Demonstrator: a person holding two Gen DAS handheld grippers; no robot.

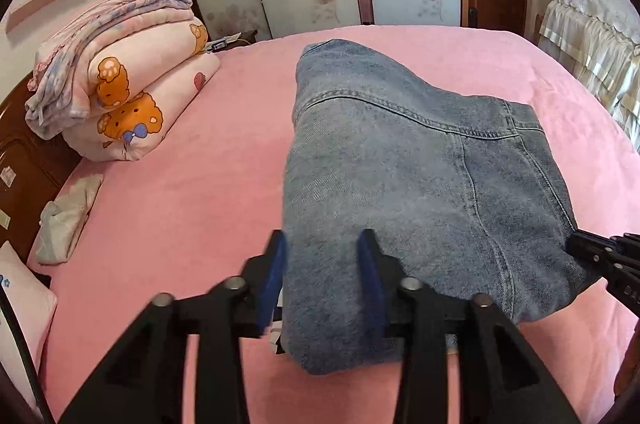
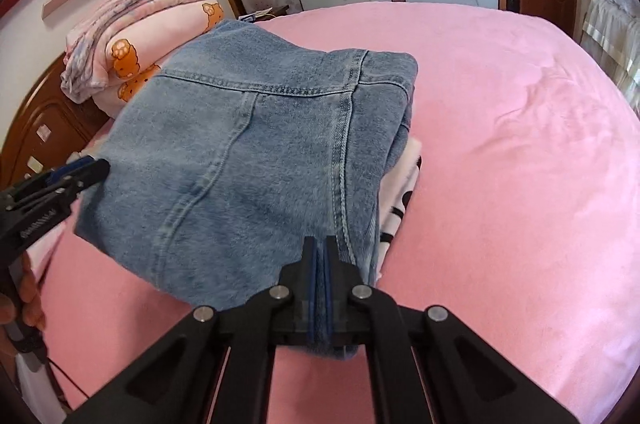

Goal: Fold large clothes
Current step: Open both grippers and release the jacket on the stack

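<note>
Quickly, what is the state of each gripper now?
Left gripper: open, jaws astride the folded blue denim garment.
Right gripper: shut on the garment's near edge.

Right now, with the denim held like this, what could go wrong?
1. Only the right tongs are shut on the folded denim garment; the left tongs are open around its edge, so lifting may undo the fold.
2. The white cloth underneath may get dragged along.

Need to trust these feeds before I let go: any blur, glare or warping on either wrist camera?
Left wrist view: the left gripper fingers look motion-smeared, the jeans sharp farther away. Right wrist view: sharper, seams crisp, right gripper clear. Both: strong fisheye bending, dark corners, soft even daylight on the bed, no glare.
</note>
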